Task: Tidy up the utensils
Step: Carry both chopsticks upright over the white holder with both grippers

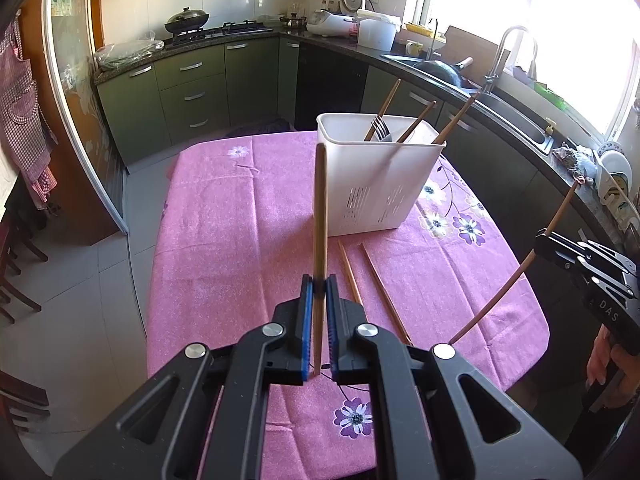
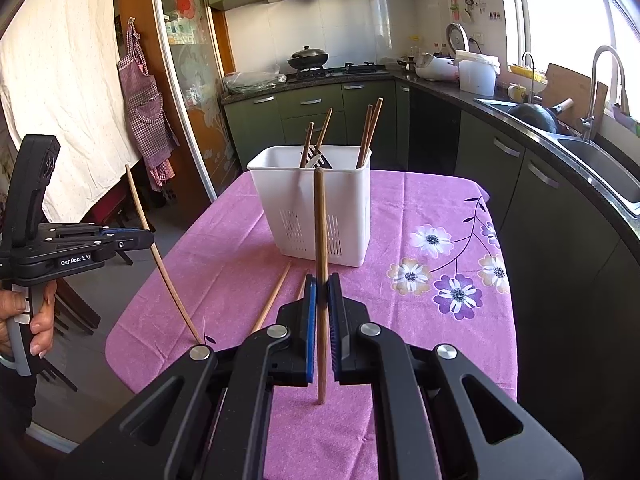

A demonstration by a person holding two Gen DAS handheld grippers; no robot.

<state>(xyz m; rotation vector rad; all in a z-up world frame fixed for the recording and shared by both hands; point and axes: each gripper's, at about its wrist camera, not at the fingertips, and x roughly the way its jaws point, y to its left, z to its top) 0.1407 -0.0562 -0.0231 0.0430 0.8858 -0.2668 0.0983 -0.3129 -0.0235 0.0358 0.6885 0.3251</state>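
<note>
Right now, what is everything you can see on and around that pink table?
Tablecloth: one, pink with flowers, covering the table.
Utensil holder: one, white, slotted near the base, standing on the cloth.
Chopsticks in holder: several, brown, leaning out of the top beside a metal fork.
Loose chopsticks: two, brown, lying on the cloth in front of the holder.
Held chopsticks: two, brown, one in the left gripper, one in the right.
Kitchen behind: green cabinets, sink, wok on the stove.
Left gripper: black, blue pads, shut on a chopstick.
Right gripper: same, shut on a chopstick.
</note>
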